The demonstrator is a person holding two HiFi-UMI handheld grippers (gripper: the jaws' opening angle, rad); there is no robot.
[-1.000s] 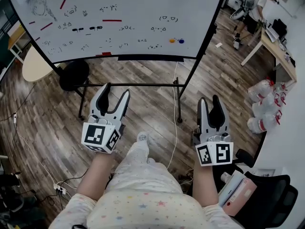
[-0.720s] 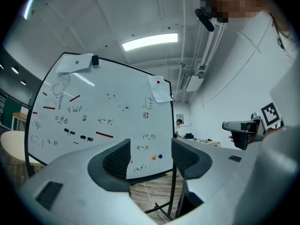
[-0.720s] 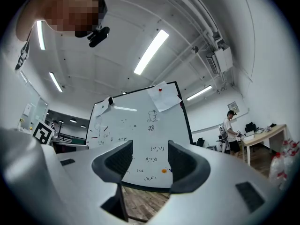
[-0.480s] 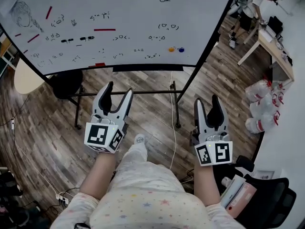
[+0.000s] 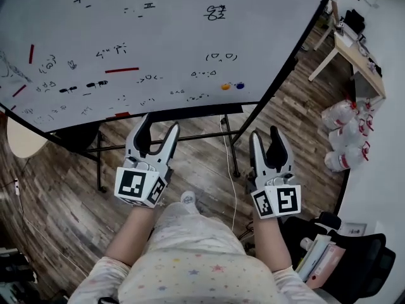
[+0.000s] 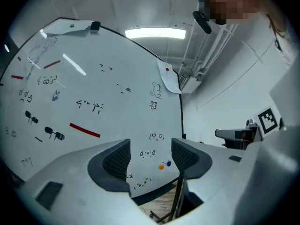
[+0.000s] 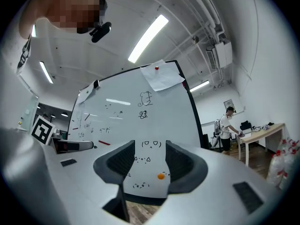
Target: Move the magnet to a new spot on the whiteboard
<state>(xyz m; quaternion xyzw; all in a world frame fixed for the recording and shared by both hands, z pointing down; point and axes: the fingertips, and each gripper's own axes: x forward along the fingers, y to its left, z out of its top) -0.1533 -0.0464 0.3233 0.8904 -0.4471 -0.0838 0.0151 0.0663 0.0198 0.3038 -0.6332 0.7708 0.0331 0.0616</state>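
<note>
A large whiteboard [image 5: 158, 37] on a black stand faces me, covered in small black doodles. Near its lower right stick an orange round magnet [image 5: 225, 87] and a blue round magnet [image 5: 239, 86] side by side. They also show as the orange magnet [image 6: 161, 166] and blue magnet [image 6: 168, 163] between the left jaws, and the orange magnet [image 7: 161, 176] between the right jaws. My left gripper [image 5: 155, 135] is open and empty below the board. My right gripper [image 5: 266, 141] is open and empty, short of the magnets.
Red bar magnets [image 5: 121, 70] and black ones [image 5: 92, 85] sit on the board's left half. A paper sheet [image 7: 161, 76] is pinned at its top right. The stand's crossbar [image 5: 190, 137] runs below the tray. A desk [image 5: 357, 59] and white bags [image 5: 345, 135] stand right; a chair [image 5: 354, 258] sits behind.
Both grippers and my view have moved closer to the whiteboard; the board now fills more of the head view. The jaws stay open as before.
</note>
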